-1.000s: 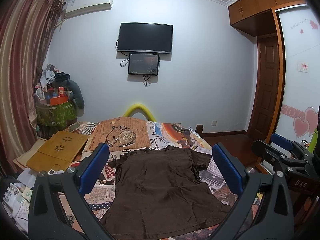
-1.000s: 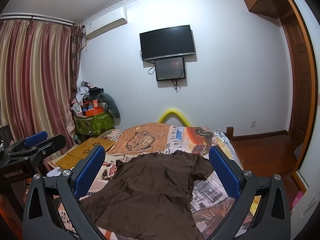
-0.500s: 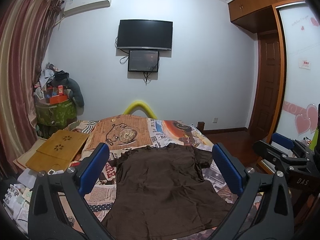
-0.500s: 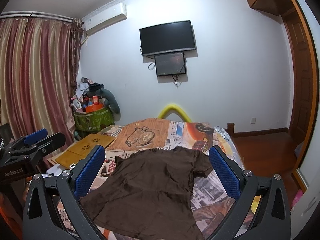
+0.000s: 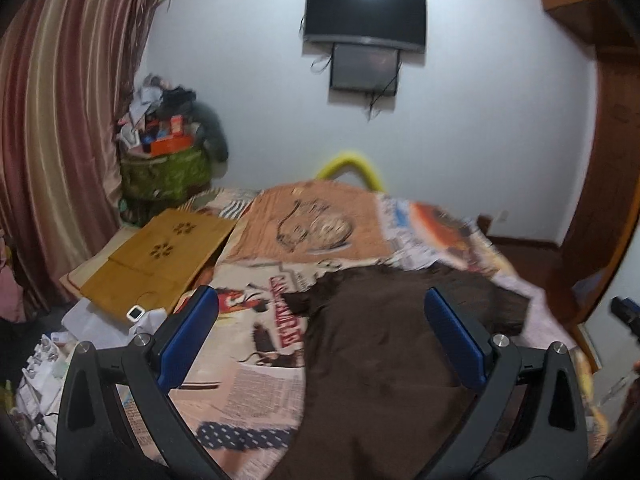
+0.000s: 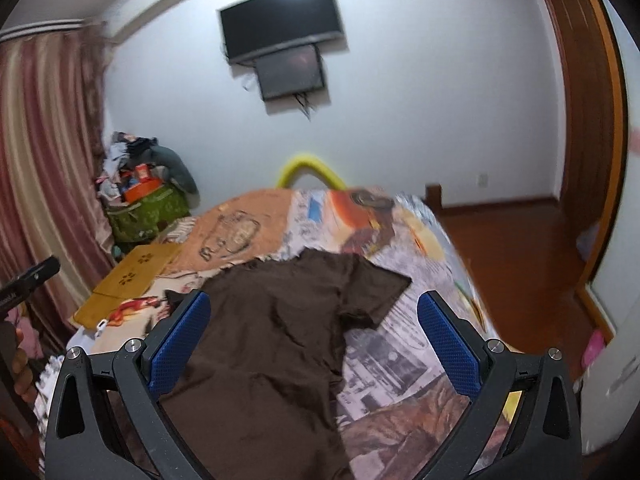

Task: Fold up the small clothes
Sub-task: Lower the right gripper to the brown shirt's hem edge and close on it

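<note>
A dark brown T-shirt (image 5: 384,344) lies spread flat on the patterned bed cover (image 5: 256,384), collar toward the far wall. It also shows in the right wrist view (image 6: 280,332), with its right sleeve (image 6: 380,292) sticking out. My left gripper (image 5: 322,312) is open and empty above the shirt's left side. My right gripper (image 6: 314,314) is open and empty above the shirt's right half. Both hover above the bed, apart from the cloth. The left gripper's tip shows at the right wrist view's left edge (image 6: 32,278).
A wooden lap tray (image 5: 156,256) lies at the bed's left edge, with papers (image 5: 92,324) beside it. A green box piled with clutter (image 5: 168,160) stands by the curtain (image 5: 60,120). Wooden floor (image 6: 516,240) and a door frame (image 6: 588,120) are to the right.
Both grippers have tilted down and swung apart: the left view has turned left, the right view right. The shirt has not moved. Both grippers stay open.
</note>
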### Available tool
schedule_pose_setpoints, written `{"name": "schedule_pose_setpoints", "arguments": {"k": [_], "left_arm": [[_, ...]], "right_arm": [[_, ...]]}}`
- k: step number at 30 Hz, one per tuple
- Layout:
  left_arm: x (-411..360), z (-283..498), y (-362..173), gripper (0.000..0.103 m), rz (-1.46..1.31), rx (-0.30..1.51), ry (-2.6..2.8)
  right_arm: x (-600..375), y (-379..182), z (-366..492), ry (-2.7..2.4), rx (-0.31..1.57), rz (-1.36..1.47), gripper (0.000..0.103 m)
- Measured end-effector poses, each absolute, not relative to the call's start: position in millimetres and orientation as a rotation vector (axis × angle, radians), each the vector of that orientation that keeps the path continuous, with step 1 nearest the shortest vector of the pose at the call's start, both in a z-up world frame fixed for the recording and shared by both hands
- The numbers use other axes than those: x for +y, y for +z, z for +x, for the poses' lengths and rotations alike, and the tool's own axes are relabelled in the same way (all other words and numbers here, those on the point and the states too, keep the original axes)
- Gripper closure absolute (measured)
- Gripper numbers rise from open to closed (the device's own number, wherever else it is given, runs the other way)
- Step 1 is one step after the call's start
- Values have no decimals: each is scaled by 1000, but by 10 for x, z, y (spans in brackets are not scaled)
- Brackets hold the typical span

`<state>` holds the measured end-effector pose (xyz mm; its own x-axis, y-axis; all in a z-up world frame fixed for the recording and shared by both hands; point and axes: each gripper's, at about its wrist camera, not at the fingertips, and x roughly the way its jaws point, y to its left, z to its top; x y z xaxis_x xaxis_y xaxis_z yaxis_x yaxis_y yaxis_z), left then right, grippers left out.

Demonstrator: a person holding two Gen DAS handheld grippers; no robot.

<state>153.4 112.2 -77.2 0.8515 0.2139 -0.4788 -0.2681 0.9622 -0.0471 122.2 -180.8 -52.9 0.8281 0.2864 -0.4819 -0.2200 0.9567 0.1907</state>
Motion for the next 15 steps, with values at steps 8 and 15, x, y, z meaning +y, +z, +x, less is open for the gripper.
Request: {"name": "schedule_pose_setpoints", "arguments": {"k": [8, 15], "left_arm": [[1623, 2308, -1355, 0, -97, 662, 309], [1989, 2925, -1810, 0, -105, 807, 322]], "right_arm": [[-2061, -801, 1810, 193, 656, 136, 18], [-2166, -970, 2164, 180, 726, 85, 22]]}}
